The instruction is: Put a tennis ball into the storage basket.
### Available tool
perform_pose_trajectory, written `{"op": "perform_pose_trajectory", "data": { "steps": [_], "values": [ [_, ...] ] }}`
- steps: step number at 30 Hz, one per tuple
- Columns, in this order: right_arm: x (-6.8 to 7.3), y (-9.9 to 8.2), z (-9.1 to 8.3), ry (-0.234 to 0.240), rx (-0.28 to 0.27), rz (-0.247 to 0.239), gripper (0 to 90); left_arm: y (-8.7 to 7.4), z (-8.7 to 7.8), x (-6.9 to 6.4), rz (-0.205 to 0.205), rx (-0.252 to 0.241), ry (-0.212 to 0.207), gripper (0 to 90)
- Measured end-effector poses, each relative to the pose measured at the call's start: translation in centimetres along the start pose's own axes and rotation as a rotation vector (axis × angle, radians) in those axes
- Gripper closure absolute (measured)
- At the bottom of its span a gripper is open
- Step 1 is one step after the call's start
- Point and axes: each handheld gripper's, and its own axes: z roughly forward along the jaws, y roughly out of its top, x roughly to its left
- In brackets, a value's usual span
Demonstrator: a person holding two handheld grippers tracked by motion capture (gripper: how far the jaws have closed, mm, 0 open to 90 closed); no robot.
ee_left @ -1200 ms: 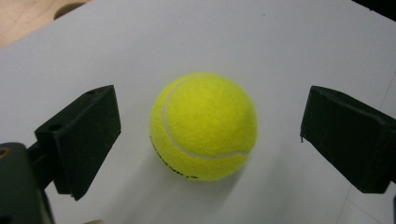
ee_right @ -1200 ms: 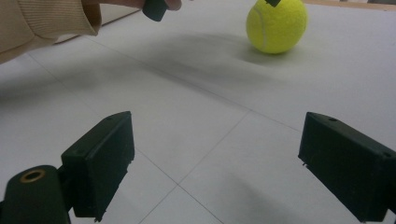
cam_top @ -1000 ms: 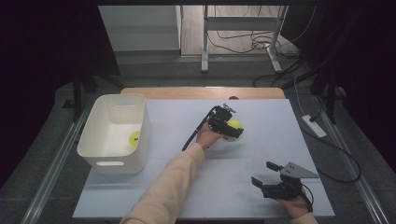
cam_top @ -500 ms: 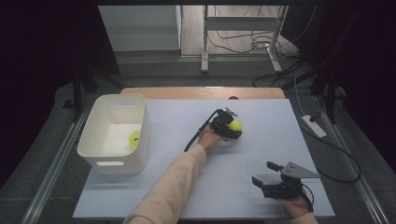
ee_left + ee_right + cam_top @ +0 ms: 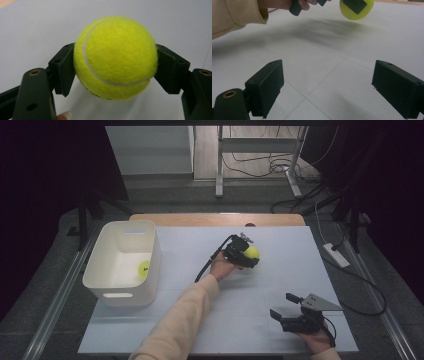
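Left tongs [image 5: 248, 255] are clenching the tennis ball [image 5: 115, 57]; right tongs [image 5: 287, 306] are idling released. Remaining, likely: carrying it to the white bin [image 5: 102, 270], already holding one ball [image 5: 144, 268].

Tennis balls: two, one [image 5: 251, 252] between left tongs [image 5: 245, 256], one [image 5: 144, 268] in bin
Bins: one [image 5: 127, 292], far left of tongs
Tongs: two, right pair [image 5: 283, 306]

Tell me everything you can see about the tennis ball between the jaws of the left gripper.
The tennis ball is bright yellow-green with fuzzy felt and a curved white seam; some dark print peeks out underneath. The left gripper is shut on it, one black jaw pressing each side. It looks round, not squashed. In the high view it sits near the middle of the white table, right of the white bin. A shadow lies under it; whether it touches the table is unclear.
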Motion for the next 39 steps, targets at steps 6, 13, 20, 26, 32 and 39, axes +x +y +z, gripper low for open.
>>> {"op": "perform_pose_trajectory", "data": {
  "steps": [6, 13, 20, 26, 32, 39],
  "values": [
    [0.0, 0.0, 0.0, -0.004, -0.001, -0.006, 10.5, 0.0, -1.1, -0.4, 0.023, -0.014, 0.002, 26.8],
    [0.0, 0.0, 0.0, -0.005, -0.001, -0.005, 10.5, -0.2, -1.9, -0.5, 0.026, -0.027, 0.009, 26.8],
    [0.1, 0.0, 0.0, -0.006, 0.001, -0.008, 10.5, -0.6, -3.0, -0.3, 0.022, -0.045, 0.011, 26.8],
    [0.1, 0.0, 0.0, -0.004, 0.005, -0.009, 10.5, -0.8, -4.0, -0.3, 0.02, -0.065, 0.012, 26.7],
    [0.1, 0.0, 0.0, -0.004, 0.004, -0.01, 10.5, -1.1, -4.9, -0.4, 0.025, -0.084, 0.01, 26.8],
    [0.2, 0.0, 0.1, -0.003, 0.005, -0.01, 10.6, -1.4, -6.1, -0.6, 0.03, -0.107, 0.001, 26.8]
  ]
}}
